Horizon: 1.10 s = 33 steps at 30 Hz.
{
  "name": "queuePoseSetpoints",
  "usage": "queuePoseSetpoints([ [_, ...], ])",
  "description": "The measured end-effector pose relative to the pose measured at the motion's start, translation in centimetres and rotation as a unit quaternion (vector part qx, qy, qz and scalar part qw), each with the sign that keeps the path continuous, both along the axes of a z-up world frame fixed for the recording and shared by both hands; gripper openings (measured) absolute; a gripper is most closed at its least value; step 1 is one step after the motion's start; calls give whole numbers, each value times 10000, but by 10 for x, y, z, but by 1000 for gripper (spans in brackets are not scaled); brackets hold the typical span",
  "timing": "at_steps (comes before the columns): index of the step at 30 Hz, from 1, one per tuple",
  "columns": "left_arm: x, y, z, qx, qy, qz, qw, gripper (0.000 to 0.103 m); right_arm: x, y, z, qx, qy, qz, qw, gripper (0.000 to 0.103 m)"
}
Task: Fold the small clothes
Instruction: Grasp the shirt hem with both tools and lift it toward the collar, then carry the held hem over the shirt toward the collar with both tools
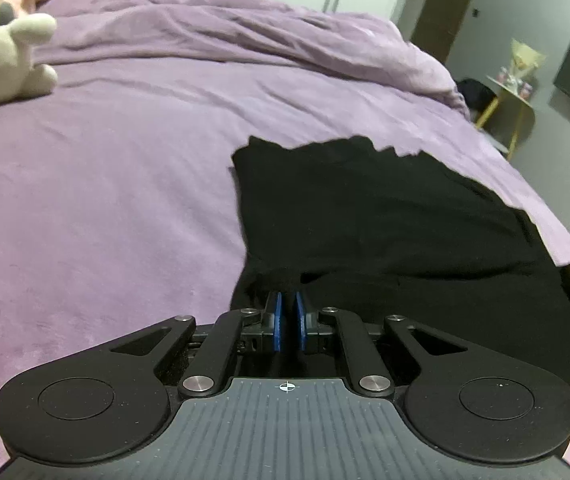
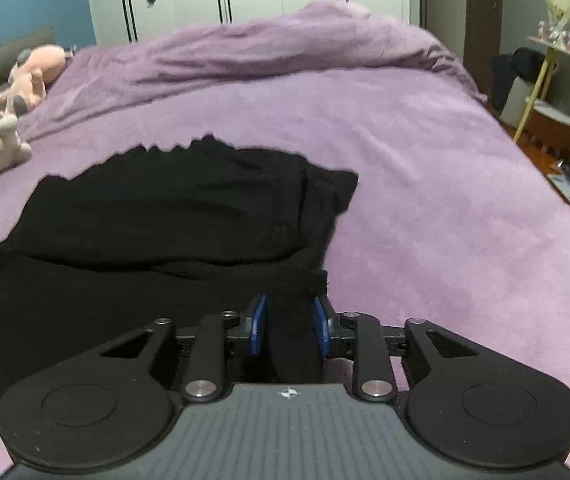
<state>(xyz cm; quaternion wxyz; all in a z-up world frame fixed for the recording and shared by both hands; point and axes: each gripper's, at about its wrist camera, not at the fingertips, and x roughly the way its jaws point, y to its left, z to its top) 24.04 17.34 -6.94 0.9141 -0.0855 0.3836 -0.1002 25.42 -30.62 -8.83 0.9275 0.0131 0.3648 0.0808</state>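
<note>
Up close in the left wrist view, the left hand-held gripper [image 1: 288,312] has its blue pads nearly together, pinching the near edge of the black garment [image 1: 365,216] spread ahead of it on the purple bed [image 1: 105,200]. Over in the right wrist view, the right hand-held gripper [image 2: 290,316] stands partly open, its pads pressing a thick bunch of the same garment's [image 2: 157,216] near corner.
</note>
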Motion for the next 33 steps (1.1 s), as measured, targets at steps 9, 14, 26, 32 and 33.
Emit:
queuePoseSetpoints([
  [9, 2, -6, -7, 339, 90, -89, 9993, 45, 4, 1, -7, -27, -13, -49, 10000, 54],
  [14, 2, -14, -6, 525, -27, -179, 9985, 32, -2, 16, -4, -336, -262, 102, 9990, 19],
  [26, -16, -10, 20, 796, -437, -80, 9958, 8, -29, 8, 40, 136, -897, -98, 9958, 5],
  [32, -8, -2, 54, 294, -787, 221, 9962, 7, -15, 2, 63, 484, -1160, -317, 9916, 5],
  [33, -2, -2, 58, 272, -826, 297, 9958, 7, -8, 3, 64, 479, -1181, -374, 9911, 5],
])
